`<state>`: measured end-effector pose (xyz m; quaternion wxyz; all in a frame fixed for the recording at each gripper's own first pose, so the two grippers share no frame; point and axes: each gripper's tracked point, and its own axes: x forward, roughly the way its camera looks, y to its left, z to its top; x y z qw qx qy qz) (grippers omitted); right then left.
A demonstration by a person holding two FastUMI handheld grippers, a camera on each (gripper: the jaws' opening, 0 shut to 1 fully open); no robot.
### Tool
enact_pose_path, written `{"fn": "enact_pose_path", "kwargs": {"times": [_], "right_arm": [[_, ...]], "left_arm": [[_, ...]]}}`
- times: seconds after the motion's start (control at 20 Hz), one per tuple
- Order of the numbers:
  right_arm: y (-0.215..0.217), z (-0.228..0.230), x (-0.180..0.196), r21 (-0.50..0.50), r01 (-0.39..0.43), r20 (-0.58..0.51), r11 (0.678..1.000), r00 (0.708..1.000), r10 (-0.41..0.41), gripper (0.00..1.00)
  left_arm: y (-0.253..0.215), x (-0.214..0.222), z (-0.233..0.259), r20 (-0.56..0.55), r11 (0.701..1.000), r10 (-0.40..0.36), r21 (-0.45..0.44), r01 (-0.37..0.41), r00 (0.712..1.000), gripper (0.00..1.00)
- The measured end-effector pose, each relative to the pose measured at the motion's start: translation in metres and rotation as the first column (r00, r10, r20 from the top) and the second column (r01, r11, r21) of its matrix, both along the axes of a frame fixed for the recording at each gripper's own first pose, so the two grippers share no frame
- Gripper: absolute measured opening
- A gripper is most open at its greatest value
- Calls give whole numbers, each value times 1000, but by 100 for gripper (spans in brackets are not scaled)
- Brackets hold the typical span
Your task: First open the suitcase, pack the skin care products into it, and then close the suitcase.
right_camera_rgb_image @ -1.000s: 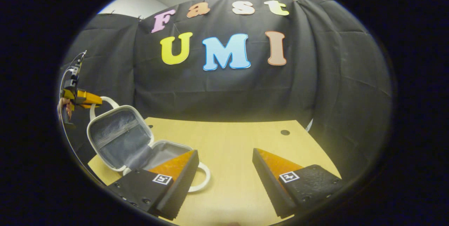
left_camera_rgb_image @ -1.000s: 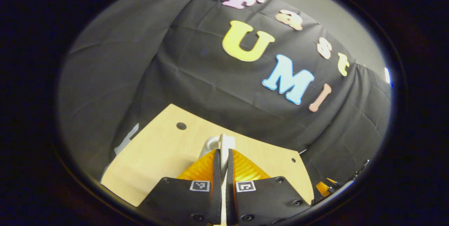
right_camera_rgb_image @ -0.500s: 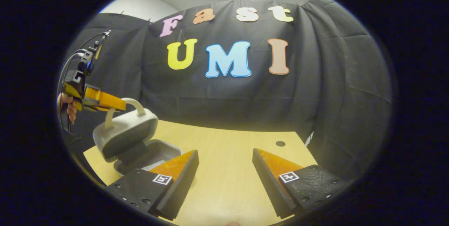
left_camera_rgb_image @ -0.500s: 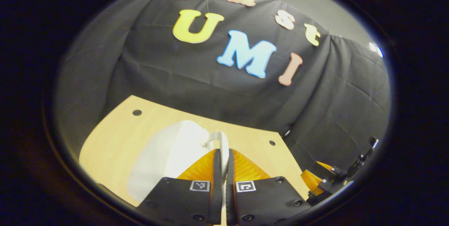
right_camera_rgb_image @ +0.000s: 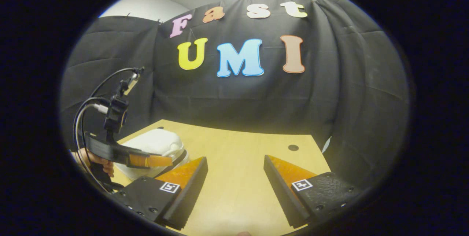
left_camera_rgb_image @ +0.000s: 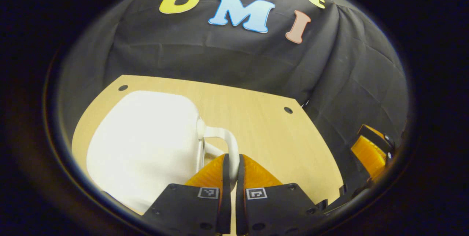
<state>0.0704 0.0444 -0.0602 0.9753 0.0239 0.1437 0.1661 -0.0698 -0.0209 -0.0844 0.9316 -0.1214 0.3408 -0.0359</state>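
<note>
On wooden table [left_camera_rgb_image: 256,118], left hand-held gripper [left_camera_rgb_image: 231,166] clamps suitcase [left_camera_rgb_image: 146,144] handle [left_camera_rgb_image: 227,144] low; right hand-held gripper [right_camera_rgb_image: 234,177] hovers spread.

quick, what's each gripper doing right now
Left gripper: closed on the white suitcase handle.
Right gripper: open, holding nothing, above the table.
</note>
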Motion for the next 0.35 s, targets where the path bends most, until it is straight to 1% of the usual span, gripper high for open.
{"fn": "enact_pose_path", "kwargs": {"times": [0.1, 0.2, 0.25, 0.3, 0.35], "right_arm": [[-11, -1, 3, -5, 39, -12, 999, 999, -39, 94], [-16, 0, 2, -3, 62, -21, 998, 998, -62, 95], [-20, 0, 4, -8, 77, -25, 997, 997, -77, 94], [-25, -1, 4, -15, 97, -37, 995, 995, -98, 94], [-30, -1, 2, -14, 119, -44, 993, 992, -120, 95]], "left_arm": [[-6, -1, -11, -22, 999, -32, 35, 33, 999, 14], [-12, 1, -21, -29, 997, -56, 59, 57, 998, 18], [-20, 4, -22, -11, 997, -70, 42, 71, 997, 20], [-24, 3, -15, 10, 997, -75, 34, 75, 997, 26], [-26, 6, -8, 33, 995, -85, 52, 83, 996, 27]]}}
